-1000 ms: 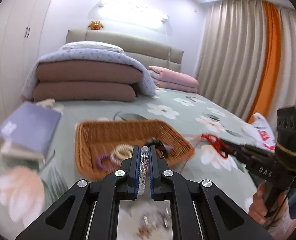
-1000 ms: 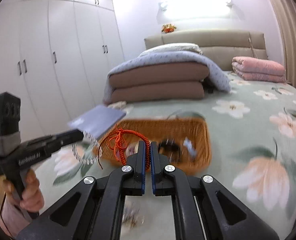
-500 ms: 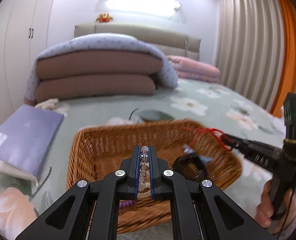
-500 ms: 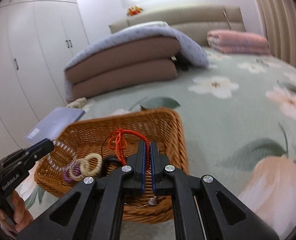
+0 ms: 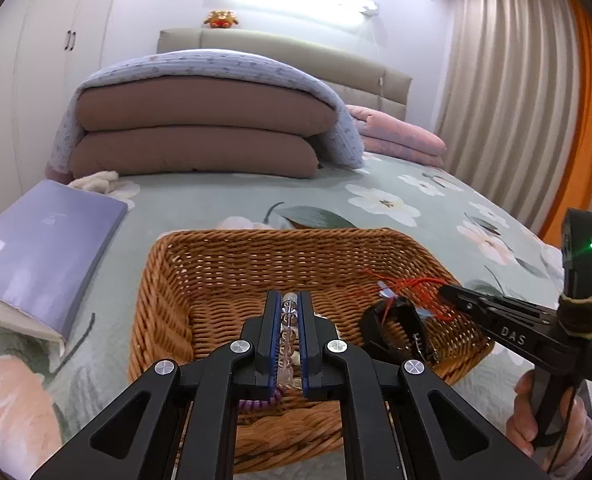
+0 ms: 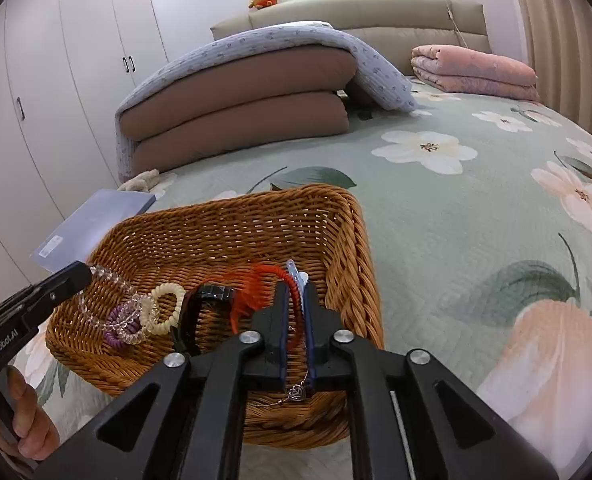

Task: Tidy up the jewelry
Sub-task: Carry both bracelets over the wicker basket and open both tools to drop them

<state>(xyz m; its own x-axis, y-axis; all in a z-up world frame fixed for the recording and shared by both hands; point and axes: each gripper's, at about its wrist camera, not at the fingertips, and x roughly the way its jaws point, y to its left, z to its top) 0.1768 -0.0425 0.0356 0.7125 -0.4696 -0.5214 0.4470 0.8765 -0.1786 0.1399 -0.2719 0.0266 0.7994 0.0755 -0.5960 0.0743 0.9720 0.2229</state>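
Now hanging lower over wicker basket [image 6: 347, 236]: left hand-held gripper [image 5: 290, 308] clamping clear bead bracelet [image 6: 108, 280], right hand-held gripper [image 6: 296, 292] clamping red cord necklace [image 6: 256, 284]; risking snagging, tangling on release.

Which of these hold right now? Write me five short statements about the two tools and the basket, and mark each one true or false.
1. The left tool is shut on a clear bead bracelet. True.
2. The right tool holds nothing. False: it is shut on a red cord.
3. The basket stands on the flowered bed cover. True.
4. The cream coil hair tie lies on the bed cover outside the basket. False: it lies inside the basket, beside a purple coil hair tie.
5. Both tools are over the basket. True.
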